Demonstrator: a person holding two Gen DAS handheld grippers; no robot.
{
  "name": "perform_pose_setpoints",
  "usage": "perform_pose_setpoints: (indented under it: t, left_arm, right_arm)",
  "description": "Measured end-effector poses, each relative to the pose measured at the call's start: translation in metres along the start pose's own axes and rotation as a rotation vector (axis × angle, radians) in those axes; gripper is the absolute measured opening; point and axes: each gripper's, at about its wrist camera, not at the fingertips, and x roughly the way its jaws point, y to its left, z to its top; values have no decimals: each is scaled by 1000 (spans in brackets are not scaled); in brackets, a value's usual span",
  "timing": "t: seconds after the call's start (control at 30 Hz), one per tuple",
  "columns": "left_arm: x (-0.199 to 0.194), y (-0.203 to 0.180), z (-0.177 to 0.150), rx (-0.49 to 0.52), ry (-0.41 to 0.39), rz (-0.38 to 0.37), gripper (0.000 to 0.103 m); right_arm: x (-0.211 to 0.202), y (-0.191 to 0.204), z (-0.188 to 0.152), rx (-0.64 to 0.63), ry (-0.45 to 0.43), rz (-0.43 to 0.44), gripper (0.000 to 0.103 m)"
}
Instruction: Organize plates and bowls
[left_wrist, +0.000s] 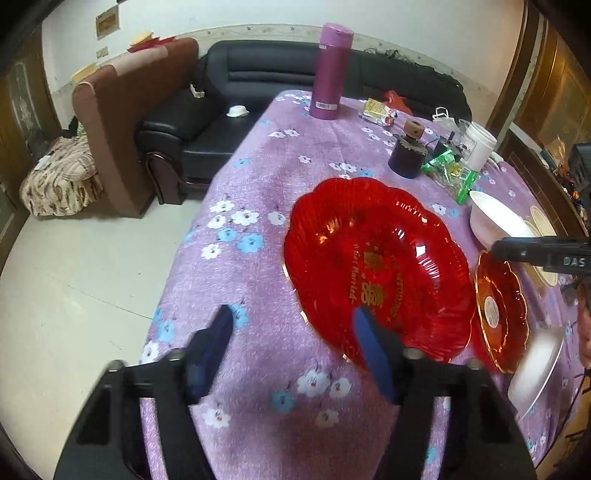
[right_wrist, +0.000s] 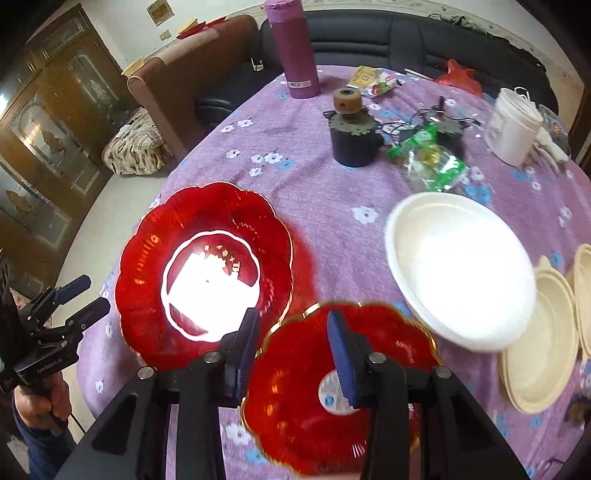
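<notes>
A large scalloped red plate (left_wrist: 373, 269) (right_wrist: 207, 266) lies on the purple flowered cloth. My left gripper (left_wrist: 293, 321) (right_wrist: 94, 293) stands open at its near rim, one blue finger over the plate and the other over the cloth. A smaller gold-rimmed red plate (right_wrist: 295, 398) (left_wrist: 500, 310) lies to its right. My right gripper (right_wrist: 293, 332) is open astride that plate's rim, with one pad inside the plate, the other outside, and a gap at both. A white bowl (right_wrist: 461, 269) (left_wrist: 495, 221) and cream bowls (right_wrist: 539, 343) sit further right.
At the back of the table stand a purple flask (left_wrist: 330, 74), a dark motor-like cylinder (right_wrist: 352, 136), green wrappers (right_wrist: 432, 158) and a white tub (right_wrist: 513, 125). A blurred white dish (left_wrist: 539, 365) is at the right edge. The table edge and the floor lie to the left.
</notes>
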Motion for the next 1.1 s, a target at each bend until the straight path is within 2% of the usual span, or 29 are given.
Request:
perform_pose_setpoints:
  t: [0.07,0.1,0.13,0.2,0.33,0.4,0.6,0.67,0.8,1.1]
  left_arm:
    - [6,0,3,-6,13,-11,46]
    - [9,0,4,-6,17,-13,46]
    - [12,-1,4,-5,19,-12,46]
    - [17,1,6,-15,25,-16,46]
    - [23,3,9,-17,26,-7,42]
    - [28,2,11,-15,35,-6,31]
    - [39,0,12,-4,47,-2,17]
    - [41,0,11,-7,48,-4,16]
    - [42,-1,11,-2,44,0,15]
    - [36,-1,9,0,29,19,15]
  right_arm:
    - [9,1,5,-2,12,5,39]
    - [13,0,8,0,15,4,33]
    - [18,-1,10,9,23,6,32]
    - [24,-3,14,22,29,26,31]
    - [35,-6,20,28,29,10,31]
    - [41,-6,21,27,37,4,31]
    - [53,-7,22,31,63,-5,28]
    - [55,-7,21,35,64,-1,28]
    - [59,-5,19,37,75,1,15]
    - [56,7,13,26,65,-2,11]
